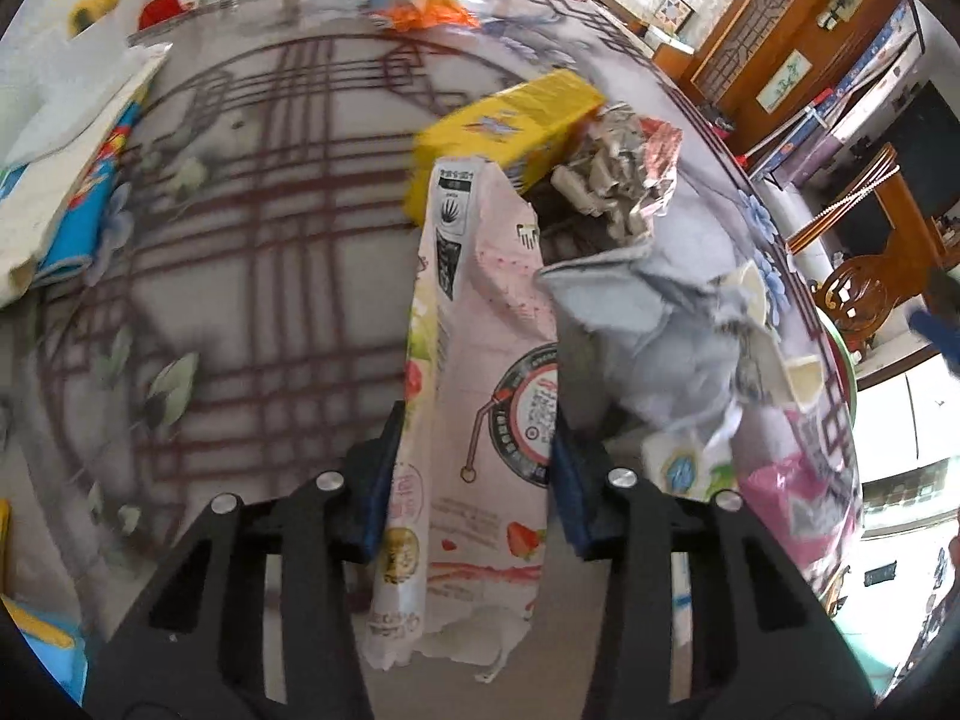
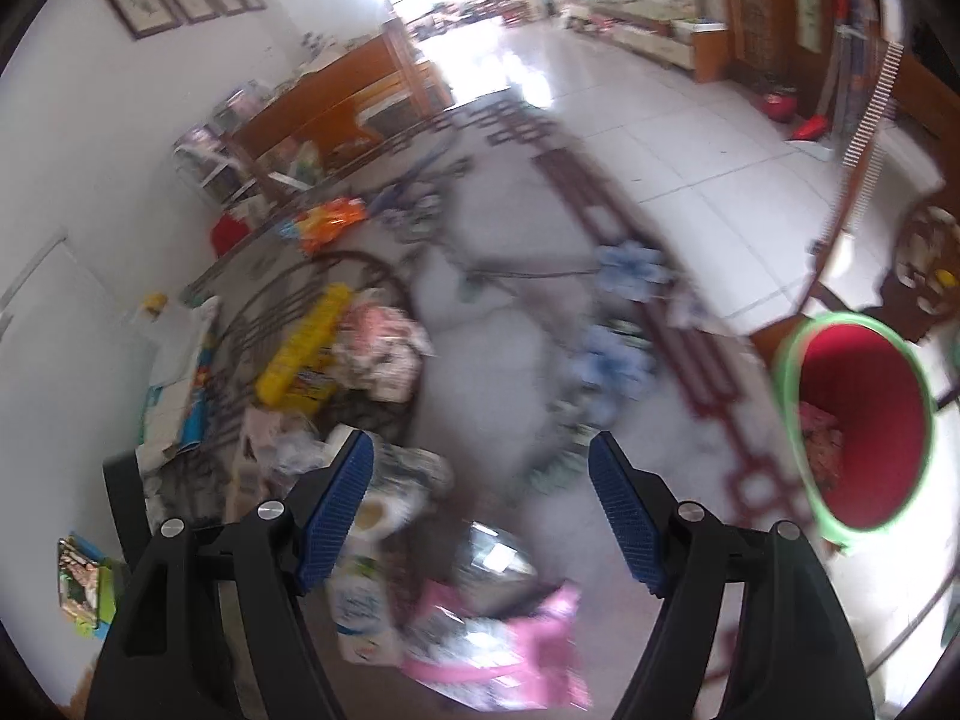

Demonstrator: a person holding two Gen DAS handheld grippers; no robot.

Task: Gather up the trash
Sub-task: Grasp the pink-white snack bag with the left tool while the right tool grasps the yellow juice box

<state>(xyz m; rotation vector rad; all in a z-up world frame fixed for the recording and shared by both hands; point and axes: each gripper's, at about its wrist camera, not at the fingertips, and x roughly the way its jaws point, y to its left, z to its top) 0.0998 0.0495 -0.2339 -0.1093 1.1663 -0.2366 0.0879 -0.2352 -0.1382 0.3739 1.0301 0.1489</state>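
My left gripper point(image 1: 477, 432) is shut on a flattened pink-and-white strawberry drink carton point(image 1: 480, 312); both blue pads press its sides. Behind it on the patterned table point(image 1: 240, 240) lie a yellow box point(image 1: 510, 132), a crumpled silver wrapper point(image 1: 618, 180) and a crushed grey-blue carton point(image 1: 654, 324). A pink wrapper point(image 1: 792, 510) lies at the table's right edge. My right gripper point(image 2: 481, 447) hangs open over the table with nothing between its fingers. Below it lie the pink wrapper point(image 2: 498, 648) and a white carton point(image 2: 360, 606). A red bin with a green rim point(image 2: 870, 384) stands on the floor to the right.
An orange snack bag point(image 1: 420, 6) lies at the table's far edge. Flat paper and a blue packet point(image 1: 72, 192) cover the left side. Wooden chairs point(image 1: 864, 294) and a wooden bench point(image 2: 336, 102) stand around the table on a tiled floor.
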